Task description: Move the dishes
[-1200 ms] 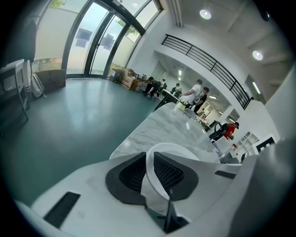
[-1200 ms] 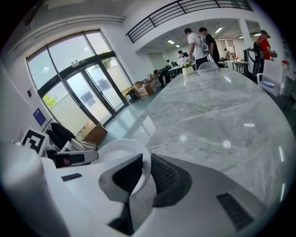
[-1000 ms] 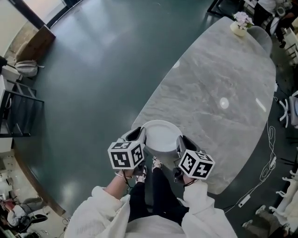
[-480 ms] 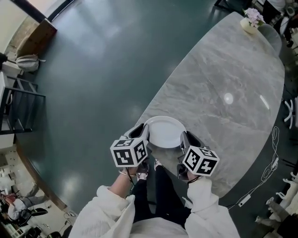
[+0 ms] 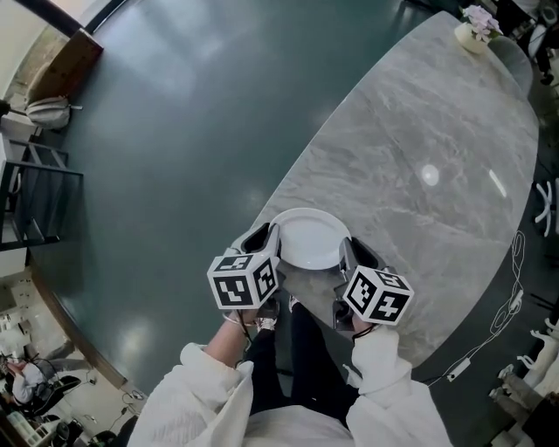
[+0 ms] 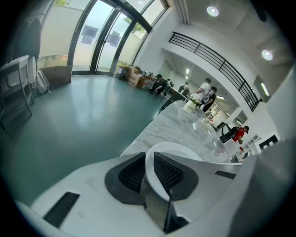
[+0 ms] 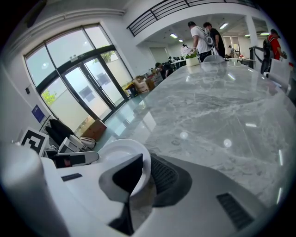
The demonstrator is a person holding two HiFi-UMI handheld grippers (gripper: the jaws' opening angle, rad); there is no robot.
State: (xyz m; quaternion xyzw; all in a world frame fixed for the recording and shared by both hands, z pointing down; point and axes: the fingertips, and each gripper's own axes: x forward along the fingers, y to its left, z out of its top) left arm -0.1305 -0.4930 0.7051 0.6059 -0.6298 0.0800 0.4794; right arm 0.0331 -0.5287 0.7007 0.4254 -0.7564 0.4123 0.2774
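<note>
Left gripper (image 6: 148,172) is clamped on the rim of the round white ceramic plate (image 5: 307,237), the ribbed pads pinching the edge from both faces. The right gripper (image 7: 142,178) is doing the same on the opposite rim, its jaws closed on the china with the plate's edge running right between them. So it's a two-handed hold, one claw on each side.

From the head view, the plate sits level over the near end of the long oval grey marble table (image 5: 419,113), just inside that end's edge and right in front of the person. Whether it's resting on the marble or hanging just above it, I can't tell from here. The rest of the tabletop is bare except for a small pale vase of flowers (image 5: 477,24) at the table's far end, well apart from the action. Dark green floor (image 5: 175,122) lies off the table's left side.

My read is that this is the carry step, with the dish gripped and ready to travel, not yet parked anywhere new. The next move calls for both grippers to shift together at one height and pace, with squeeze kept even. If one side leads or eases off, that smooth rim could slip or the plate could tip
</note>
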